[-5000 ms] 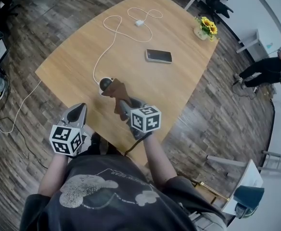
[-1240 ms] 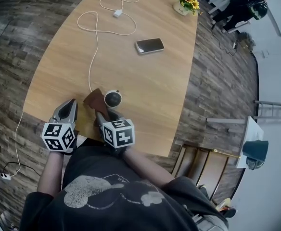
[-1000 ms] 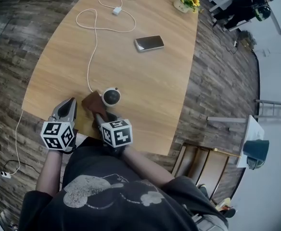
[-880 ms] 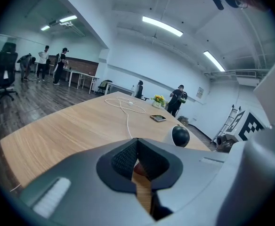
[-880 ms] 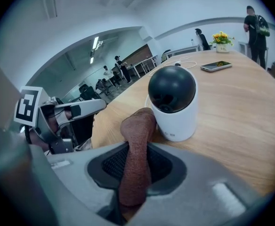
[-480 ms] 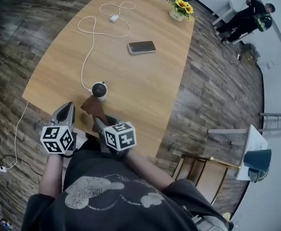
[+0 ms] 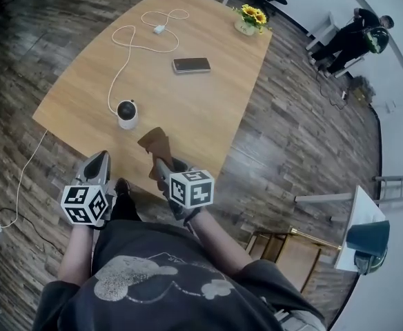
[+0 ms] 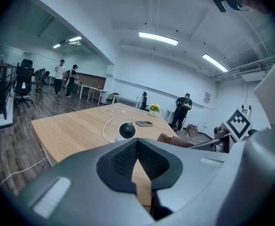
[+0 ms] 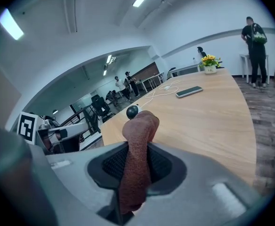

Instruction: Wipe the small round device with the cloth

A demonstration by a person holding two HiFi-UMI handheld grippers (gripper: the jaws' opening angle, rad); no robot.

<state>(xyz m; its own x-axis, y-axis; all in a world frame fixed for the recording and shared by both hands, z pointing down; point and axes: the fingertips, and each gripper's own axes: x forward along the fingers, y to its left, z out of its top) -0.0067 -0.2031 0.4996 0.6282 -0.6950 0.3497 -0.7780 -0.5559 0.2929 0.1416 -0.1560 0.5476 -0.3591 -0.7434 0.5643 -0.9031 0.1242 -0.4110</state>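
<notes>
The small round device [image 7: 126,114], a black dome on a white base, stands near the table's front left edge; it also shows in the left gripper view [image 8: 126,131] and the right gripper view [image 9: 132,111]. My right gripper [image 7: 161,165] [image 9: 135,166] is shut on a brown cloth [image 7: 156,145] [image 9: 138,142], which sticks up from the jaws. The cloth hangs to the right of the device, apart from it. Lower left, my left gripper [image 7: 98,159] [image 8: 138,160] is shut and holds nothing, just off the table's near edge.
A white cable [image 7: 122,54] runs from the device to a plug [image 7: 159,29] at the far end of the wooden table [image 7: 208,109]. A phone [image 7: 191,65] and a pot of yellow flowers [image 7: 248,18] lie beyond. A person [image 7: 357,36] stands far right.
The cloth was against the device a second ago; my right gripper has since drawn it back and to the right, away from the device. The left gripper stays shut near the table edge.
</notes>
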